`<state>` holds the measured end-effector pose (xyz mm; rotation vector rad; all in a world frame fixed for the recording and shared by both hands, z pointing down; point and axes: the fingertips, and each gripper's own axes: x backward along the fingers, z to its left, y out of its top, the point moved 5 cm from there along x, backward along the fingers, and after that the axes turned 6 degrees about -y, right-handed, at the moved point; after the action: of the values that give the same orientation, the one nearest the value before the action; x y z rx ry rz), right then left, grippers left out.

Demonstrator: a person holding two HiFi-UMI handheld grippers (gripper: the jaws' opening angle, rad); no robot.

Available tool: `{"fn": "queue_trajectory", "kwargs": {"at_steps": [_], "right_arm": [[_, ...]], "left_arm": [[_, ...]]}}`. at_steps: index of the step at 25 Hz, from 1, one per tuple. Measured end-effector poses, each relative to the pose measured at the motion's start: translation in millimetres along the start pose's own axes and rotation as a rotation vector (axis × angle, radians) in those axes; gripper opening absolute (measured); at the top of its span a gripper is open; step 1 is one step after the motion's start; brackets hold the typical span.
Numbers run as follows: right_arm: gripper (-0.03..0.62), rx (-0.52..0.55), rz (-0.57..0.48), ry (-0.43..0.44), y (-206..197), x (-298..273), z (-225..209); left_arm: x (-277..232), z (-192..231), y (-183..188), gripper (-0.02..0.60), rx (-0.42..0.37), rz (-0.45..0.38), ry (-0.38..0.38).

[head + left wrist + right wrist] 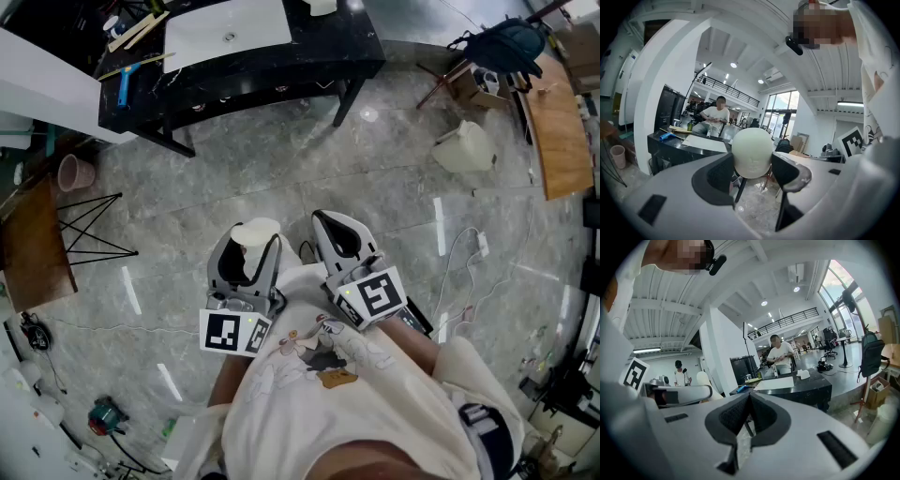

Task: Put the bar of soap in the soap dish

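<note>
A pale, rounded bar of soap [255, 232] sits between the jaws of my left gripper [255, 247], which is shut on it close in front of the person's chest. In the left gripper view the soap [751, 152] fills the gap and both dark pads press its sides. My right gripper [325, 221] is beside it on the right, shut with nothing in it; its pads [761, 414] meet in the right gripper view. Ahead stands a black table [281, 66] with a white basin [228, 33] and a small white object [803, 374]. I cannot pick out a soap dish with certainty.
The floor is grey marble. On it are a pink bucket [75, 172], a black wire stand [89, 230], a white container [466, 147], a wooden board [561, 131] and cables [469, 253]. A person [780, 355] sits behind the black table.
</note>
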<state>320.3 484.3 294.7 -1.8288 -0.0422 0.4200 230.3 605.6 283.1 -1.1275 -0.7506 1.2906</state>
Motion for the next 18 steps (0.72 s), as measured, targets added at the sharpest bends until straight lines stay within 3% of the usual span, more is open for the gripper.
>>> {"fn": "queue_trajectory", "kwargs": {"at_steps": [11, 15, 18], "right_arm": [[0.006, -0.001, 0.054, 0.029, -14.1, -19.7, 40.8], [0.006, -0.044, 0.063, 0.037, -24.2, -30.3, 50.2], [0.006, -0.048, 0.069, -0.006, -28.0, -36.6, 43.9]], "left_arm": [[34.6, 33.2, -5.5, 0.261, 0.062, -0.019, 0.025], [37.1, 52.2, -8.0, 0.261, 0.074, -0.018, -0.010], [22.1, 63.8, -9.1, 0.261, 0.076, -0.009, -0.044]]}}
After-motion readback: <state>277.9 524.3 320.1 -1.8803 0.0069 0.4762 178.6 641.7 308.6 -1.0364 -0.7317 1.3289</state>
